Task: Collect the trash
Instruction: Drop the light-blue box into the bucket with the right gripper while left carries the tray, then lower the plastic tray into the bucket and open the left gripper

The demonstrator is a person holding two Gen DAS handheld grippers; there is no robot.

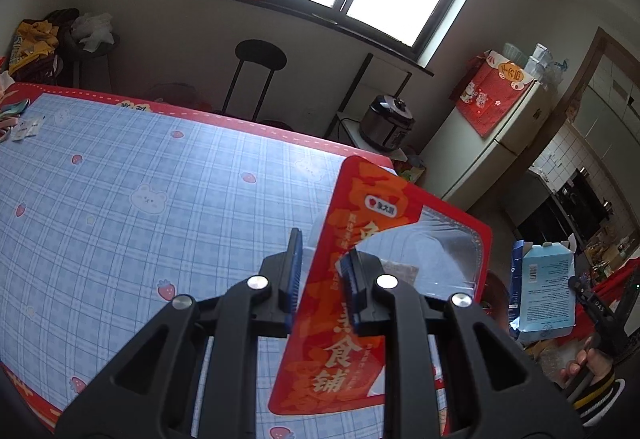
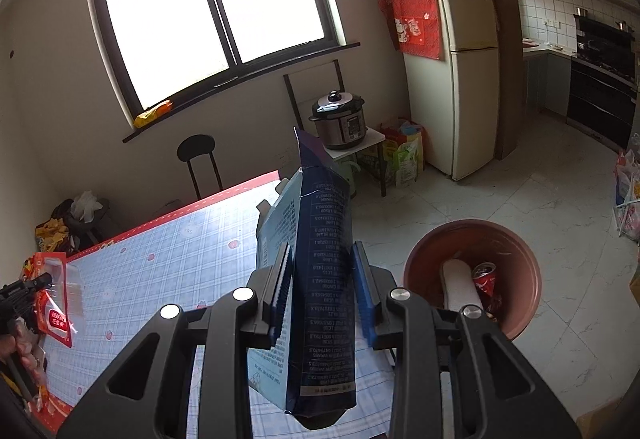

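Blown-out window backlight, fisheye-warped edges

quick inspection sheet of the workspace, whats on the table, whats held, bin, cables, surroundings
surface: table under a blue checked cloth with red border.
job's things: red snack pouch with clear window, held off the table; blue carton, flattened, held up; brown bin on the floor right of the table, a red can and a white item inside.
clutter: small packets at the table's far left corner.
grippers: left gripper shut on the pouch; right gripper shut on the carton.
cables: nothing seen.
surroundings: window, black stool, pressure cooker on a side stand, fridge, kitchen beyond.
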